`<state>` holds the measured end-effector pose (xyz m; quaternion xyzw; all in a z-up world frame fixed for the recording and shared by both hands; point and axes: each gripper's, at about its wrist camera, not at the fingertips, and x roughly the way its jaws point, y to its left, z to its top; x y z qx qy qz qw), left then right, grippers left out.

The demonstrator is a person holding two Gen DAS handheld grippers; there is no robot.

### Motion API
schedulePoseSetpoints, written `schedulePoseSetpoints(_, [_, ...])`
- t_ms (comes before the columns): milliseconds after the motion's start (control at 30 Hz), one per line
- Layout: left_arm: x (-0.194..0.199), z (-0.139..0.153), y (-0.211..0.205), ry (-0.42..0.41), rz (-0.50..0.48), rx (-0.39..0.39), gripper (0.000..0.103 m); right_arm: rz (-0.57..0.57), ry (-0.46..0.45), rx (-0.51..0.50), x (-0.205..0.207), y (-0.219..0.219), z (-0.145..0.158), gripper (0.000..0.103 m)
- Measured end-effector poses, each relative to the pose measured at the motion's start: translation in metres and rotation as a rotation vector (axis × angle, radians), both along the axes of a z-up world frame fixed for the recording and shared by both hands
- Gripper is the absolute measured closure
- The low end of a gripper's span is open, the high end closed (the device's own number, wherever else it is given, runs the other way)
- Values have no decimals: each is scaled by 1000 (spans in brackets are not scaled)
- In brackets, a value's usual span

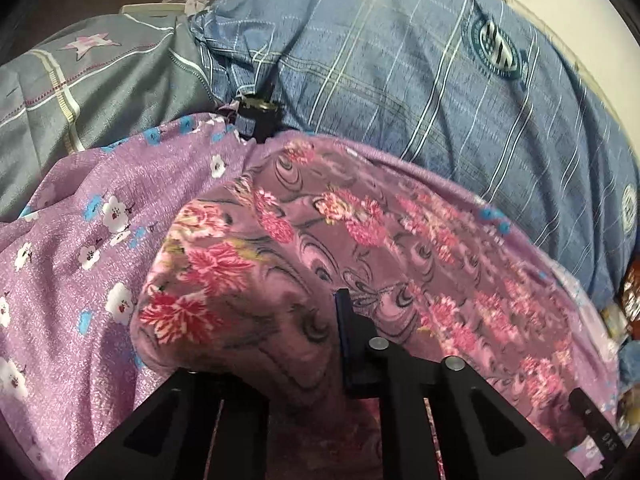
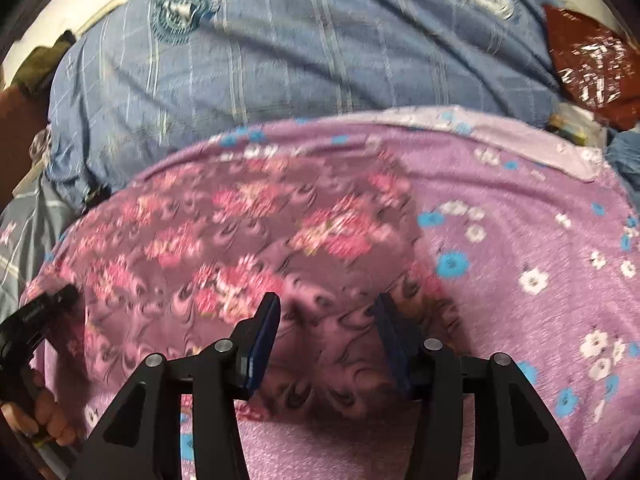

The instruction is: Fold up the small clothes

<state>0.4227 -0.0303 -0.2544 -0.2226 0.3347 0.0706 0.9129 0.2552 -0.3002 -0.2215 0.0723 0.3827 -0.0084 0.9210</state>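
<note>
Right wrist view is showing the right gripper gaping open around a raised fold of the pink floral garment, which is lying left-to-right just ahead on the lilac flowered sheet. Left gripper is gripping the garment's left end, equally close, bed and blue plaid pillow lying beyond.

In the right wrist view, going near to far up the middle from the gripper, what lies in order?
Right gripper → dark floral garment → lilac flowered sheet → blue checked quilt.
</note>
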Motion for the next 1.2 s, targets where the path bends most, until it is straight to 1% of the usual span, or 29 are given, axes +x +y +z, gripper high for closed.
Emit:
schedulePoseSetpoints(67, [-3,3,-2,-16,-3,18,94,-18,3,16,1,-4,-1,49])
schedulePoseSetpoints(167, [-10,8,-9,-39,-8,58,95,-35,33,54,4,-11,-6,49])
schedulePoseSetpoints(333, [-23,33,-30,-106,-61,168,95,-69,36,74,5,-22,-6,49])
schedulePoseSetpoints(400, [-28,46,-43,-138,-95,218,95,-88,27,86,7,-28,-6,49])
schedulePoseSetpoints(433, [-29,53,-53,-146,-113,265,95,-103,24,100,9,-33,-5,49])
schedulePoseSetpoints(500, [-30,62,-69,-159,-152,326,95,-117,25,121,11,-40,-5,49])
schedulePoseSetpoints(567, [-30,73,-89,-170,-209,363,95,-134,25,148,13,-48,-4,49])
schedulePoseSetpoints(667, [-26,87,-113,-181,-272,399,95,-156,9,165,13,-60,-2,49])
schedulePoseSetpoints(700, [-26,91,-125,-183,-296,425,95,-161,5,171,13,-63,-2,49])
schedulePoseSetpoints(800, [-26,99,-157,-195,-367,477,95,-202,-15,211,12,-82,1,49])
schedulePoseSetpoints(900, [-27,100,-197,-217,-453,526,95,-239,-48,258,9,-108,4,49])
schedulePoseSetpoints(1000, [-36,92,-241,-234,-565,568,95,-250,-95,268,8,-134,11,48])
schedulePoseSetpoints(1033, [-40,86,-259,-235,-609,582,95,-260,-111,281,8,-146,13,48])
schedulePoseSetpoints(1067, [-40,81,-268,-233,-635,586,95,-270,-121,302,7,-157,13,47])
schedulePoseSetpoints(1100, [-42,71,-287,-223,-684,587,95,-284,-127,330,6,-168,12,47])
schedulePoseSetpoints(1133, [-40,64,-296,-214,-711,586,95,-305,-130,363,6,-181,10,47])
schedulePoseSetpoints(1200, [-40,44,-324,-180,-805,606,93,-340,-128,404,6,-198,6,47])
